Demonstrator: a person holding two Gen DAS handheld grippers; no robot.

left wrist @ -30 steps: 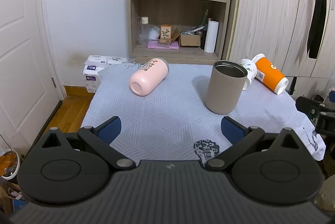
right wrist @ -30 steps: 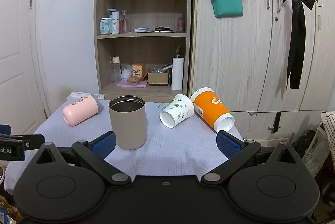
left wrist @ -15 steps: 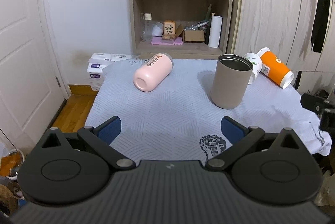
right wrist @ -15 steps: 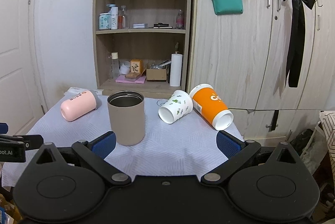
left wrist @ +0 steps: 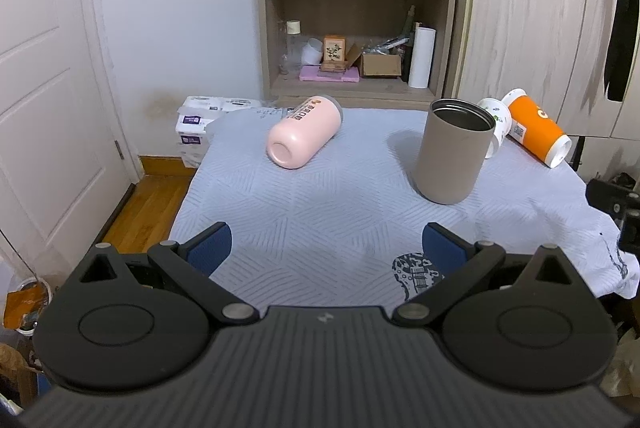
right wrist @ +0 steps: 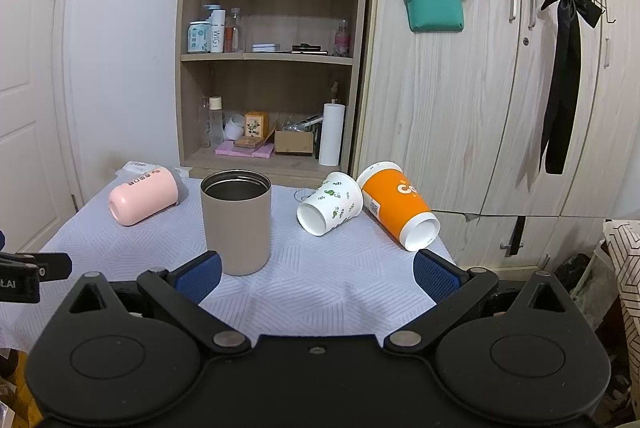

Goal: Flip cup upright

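Note:
A taupe metal cup [left wrist: 454,150] [right wrist: 236,224] stands upright on the cloth-covered table [left wrist: 340,212]. A pink cup [left wrist: 304,137] [right wrist: 143,201] lies on its side at the far left. A white leaf-print paper cup [right wrist: 330,203] [left wrist: 496,124] and an orange paper cup [right wrist: 398,210] [left wrist: 536,132] lie on their sides at the far right. My left gripper [left wrist: 327,248] is open and empty near the table's front edge. My right gripper [right wrist: 316,270] is open and empty, in front of the taupe cup.
A wooden shelf unit [right wrist: 272,68] with bottles and boxes stands behind the table. Wardrobe doors [right wrist: 480,88] are at the right, a white door [left wrist: 44,88] at the left. Tissue packs [left wrist: 200,124] sit on the floor by the wall.
Both grippers have drawn back and risen slightly, so the table and cups appear a little farther away. No cup has moved. Both stay open.

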